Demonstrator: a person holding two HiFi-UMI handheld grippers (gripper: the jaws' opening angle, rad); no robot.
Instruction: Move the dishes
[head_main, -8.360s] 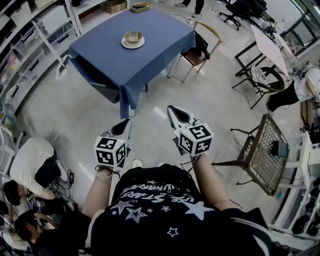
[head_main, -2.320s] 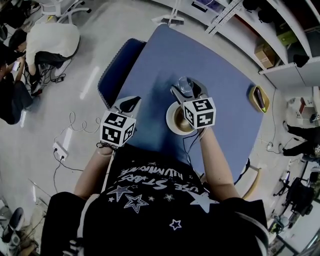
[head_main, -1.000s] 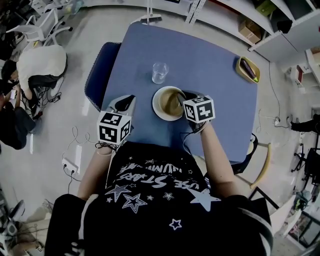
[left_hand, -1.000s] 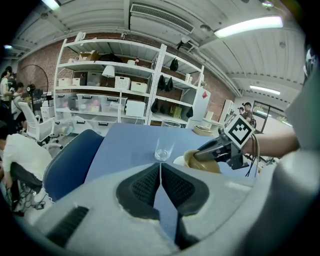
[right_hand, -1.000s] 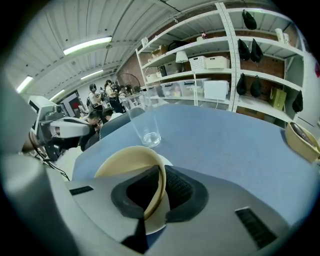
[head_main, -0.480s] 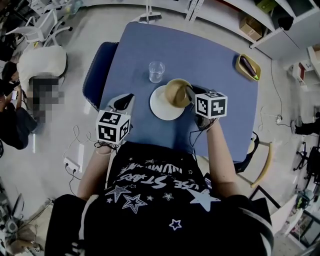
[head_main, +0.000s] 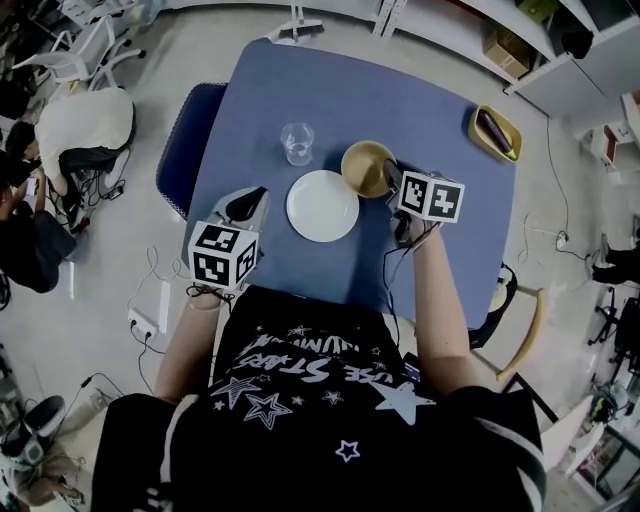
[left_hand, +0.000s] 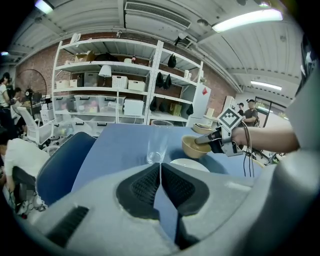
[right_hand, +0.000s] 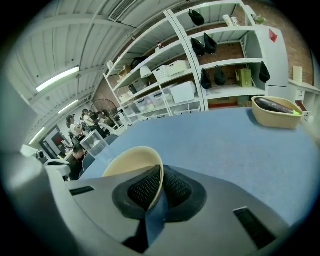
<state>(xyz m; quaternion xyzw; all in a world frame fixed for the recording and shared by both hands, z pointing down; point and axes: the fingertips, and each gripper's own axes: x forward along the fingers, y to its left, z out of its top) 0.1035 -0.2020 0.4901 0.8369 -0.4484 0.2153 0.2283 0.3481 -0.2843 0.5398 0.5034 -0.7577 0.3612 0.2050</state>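
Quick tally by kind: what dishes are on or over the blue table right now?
Glass: 1
Plate: 1
Bowls: 2, the held bowl in the right gripper and the corner bowl
Total: 4

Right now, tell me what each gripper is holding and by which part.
The right gripper holds the tan bowl by its rim, the wall pinched between its fingers. The left gripper is shut on nothing.
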